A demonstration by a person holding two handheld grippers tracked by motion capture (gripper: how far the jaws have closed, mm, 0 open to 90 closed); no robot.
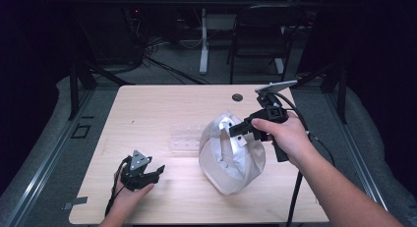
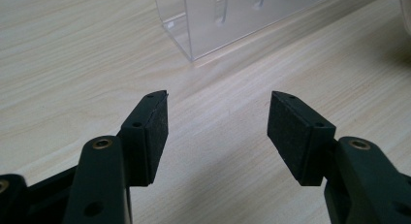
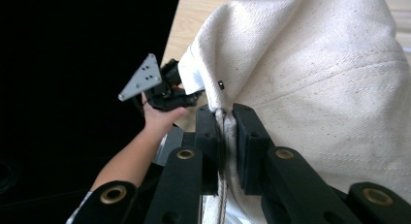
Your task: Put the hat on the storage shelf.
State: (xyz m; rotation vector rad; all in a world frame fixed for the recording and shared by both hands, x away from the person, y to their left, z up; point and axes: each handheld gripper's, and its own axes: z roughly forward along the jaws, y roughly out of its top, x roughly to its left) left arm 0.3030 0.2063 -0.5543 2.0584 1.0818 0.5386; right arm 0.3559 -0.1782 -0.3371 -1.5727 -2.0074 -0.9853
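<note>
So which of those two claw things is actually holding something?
The right gripper: its jaws are pinched on the edge of the cream cloth bag. The left gripper sits open above bare table, gripping nothing.

High view looks forward and down over the whole wooden table (image 1: 162,104). Left gripper view sits low, close to that tabletop; right gripper view faces back toward the table's near edge.

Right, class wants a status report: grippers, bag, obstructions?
Right gripper shut on cream bag, lifting its edge. Left gripper open, low over table. Clear plastic stand ahead of left jaws.
</note>
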